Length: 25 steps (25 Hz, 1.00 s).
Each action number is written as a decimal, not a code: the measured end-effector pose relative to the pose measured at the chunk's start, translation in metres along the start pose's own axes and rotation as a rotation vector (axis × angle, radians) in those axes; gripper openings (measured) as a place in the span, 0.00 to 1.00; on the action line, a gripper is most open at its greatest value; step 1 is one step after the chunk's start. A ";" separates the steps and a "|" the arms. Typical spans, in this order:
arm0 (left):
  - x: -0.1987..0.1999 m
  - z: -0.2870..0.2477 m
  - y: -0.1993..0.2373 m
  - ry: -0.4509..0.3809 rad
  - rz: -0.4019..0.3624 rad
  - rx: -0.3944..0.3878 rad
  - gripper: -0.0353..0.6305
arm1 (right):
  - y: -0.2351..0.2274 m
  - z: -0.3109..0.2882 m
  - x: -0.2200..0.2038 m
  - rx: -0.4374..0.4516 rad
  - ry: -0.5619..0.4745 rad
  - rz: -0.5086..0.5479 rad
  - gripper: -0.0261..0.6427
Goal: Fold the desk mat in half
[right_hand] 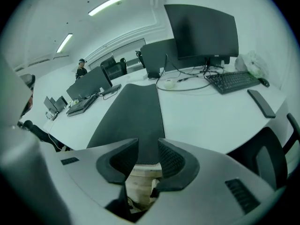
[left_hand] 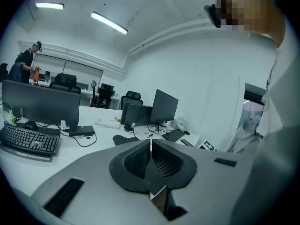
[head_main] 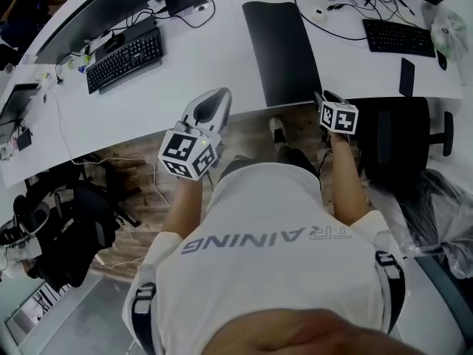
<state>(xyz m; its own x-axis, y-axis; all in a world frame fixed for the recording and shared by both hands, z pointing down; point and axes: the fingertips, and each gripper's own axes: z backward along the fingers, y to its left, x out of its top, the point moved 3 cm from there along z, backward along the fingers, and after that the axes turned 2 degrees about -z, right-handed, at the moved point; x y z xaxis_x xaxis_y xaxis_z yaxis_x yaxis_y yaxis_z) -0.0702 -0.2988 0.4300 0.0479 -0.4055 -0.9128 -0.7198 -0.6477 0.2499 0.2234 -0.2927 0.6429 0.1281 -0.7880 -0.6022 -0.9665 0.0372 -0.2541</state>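
Note:
The black desk mat (head_main: 281,50) lies flat on the white desk (head_main: 199,72), its long side running away from me. My right gripper (head_main: 321,97) hovers at the mat's near right corner. In the right gripper view the right gripper (right_hand: 147,150) is open, and the mat's (right_hand: 136,111) near edge shows in the gap with neither pad pressing on it. My left gripper (head_main: 223,93) is held above the desk's front edge, left of the mat and apart from it. In the left gripper view the left gripper (left_hand: 150,146) is shut with nothing in it.
A keyboard (head_main: 126,58) and a monitor (head_main: 103,9) stand at the left of the desk. Another keyboard (head_main: 399,37), a phone (head_main: 407,76) and cables (head_main: 332,13) lie to the mat's right. A black chair (head_main: 403,135) stands by my right arm.

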 end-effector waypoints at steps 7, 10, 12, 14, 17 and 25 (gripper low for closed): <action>0.011 0.022 0.010 -0.054 0.000 0.056 0.11 | 0.060 0.031 0.083 0.084 -0.282 0.126 0.15; 0.019 0.033 0.014 -0.086 -0.001 0.085 0.11 | 0.090 0.043 0.113 0.121 -0.352 0.183 0.14; 0.025 0.042 0.017 -0.109 -0.006 0.106 0.11 | 0.109 0.051 0.129 0.152 -0.389 0.207 0.12; 0.029 0.052 0.020 -0.130 -0.010 0.131 0.11 | 0.128 0.059 0.141 0.191 -0.423 0.227 0.11; 0.031 0.068 0.029 -0.153 0.003 0.191 0.11 | 0.156 0.071 0.157 0.263 -0.463 0.267 0.09; 0.035 0.123 0.051 -0.251 0.019 0.376 0.11 | 0.228 0.107 0.196 0.420 -0.554 0.404 0.08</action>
<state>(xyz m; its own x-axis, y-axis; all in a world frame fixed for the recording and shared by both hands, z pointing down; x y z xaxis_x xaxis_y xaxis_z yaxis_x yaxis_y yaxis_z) -0.1903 -0.2669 0.3708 -0.1040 -0.2157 -0.9709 -0.9226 -0.3438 0.1752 0.0517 -0.3725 0.3861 -0.0149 -0.2485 -0.9685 -0.8111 0.5694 -0.1336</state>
